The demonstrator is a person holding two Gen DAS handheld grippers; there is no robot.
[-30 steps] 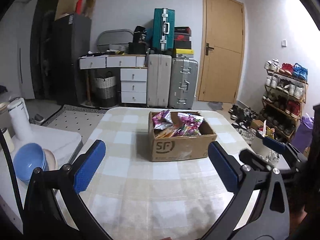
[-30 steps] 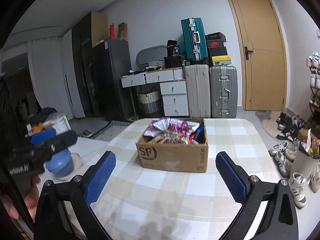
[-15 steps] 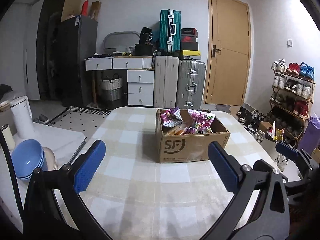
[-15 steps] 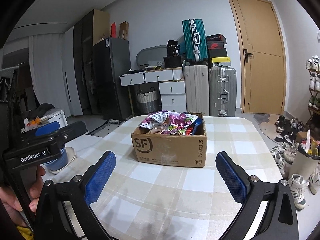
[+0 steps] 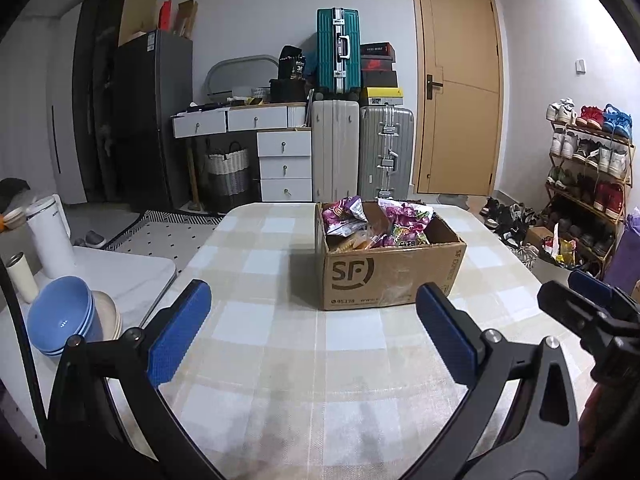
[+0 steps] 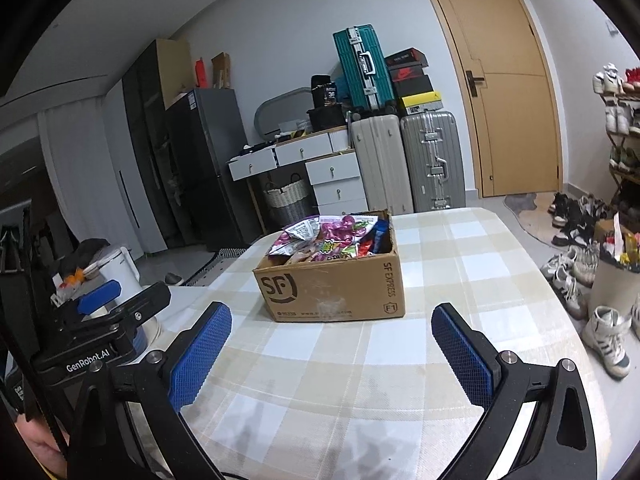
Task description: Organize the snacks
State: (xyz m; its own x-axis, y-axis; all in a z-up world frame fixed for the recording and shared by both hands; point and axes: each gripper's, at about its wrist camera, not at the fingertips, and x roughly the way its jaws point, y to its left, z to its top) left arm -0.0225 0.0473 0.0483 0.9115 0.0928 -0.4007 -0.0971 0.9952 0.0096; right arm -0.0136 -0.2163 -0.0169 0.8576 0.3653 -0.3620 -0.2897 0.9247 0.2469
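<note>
A cardboard box (image 5: 390, 268) sits on the checked tablecloth (image 5: 280, 344) toward the far half of the table, its top open and packed with snack bags (image 5: 376, 224), purple and pink wrappers showing above the rim. The left gripper (image 5: 312, 332) hangs over the near part of the table, its blue pads spread wide with nothing between them. The right gripper (image 6: 332, 348) hovers beside it, likewise wide open and empty, short of the box. Off to the left, blue bowls (image 5: 60, 320) are stacked on a white side table.
</note>
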